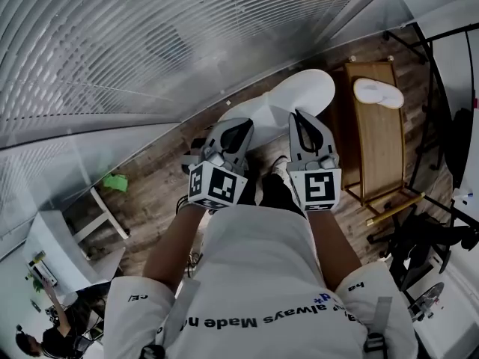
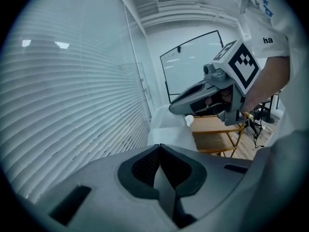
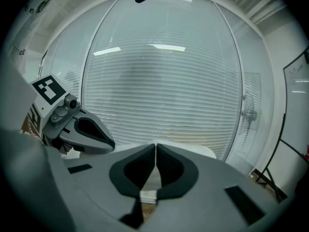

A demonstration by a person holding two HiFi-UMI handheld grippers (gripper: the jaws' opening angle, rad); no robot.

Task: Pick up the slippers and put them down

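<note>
One white slipper [image 1: 378, 92] is visible, and it lies flat on the far end of a wooden desk [image 1: 383, 152] in the upper right of the head view. The desk stands on a wooden floor [image 1: 153, 193]. Just to the left of the desk there is one white rounded surface [image 1: 299, 96], near the top centre. In front of it, in the middle of the frame, the person holds two tools side by side, well apart from the slipper. The left tool [image 1: 241, 126] has its jaws pressed together with nothing between them. The right tool [image 1: 299, 117] is the same, jaws together and empty. Each tool carries one cube with square markers. A wall of horizontal blinds [image 1: 150, 43] fills the upper left. At the left edge there is one small green object [image 1: 116, 182] beside one white stool [image 1: 97, 215].
</note>
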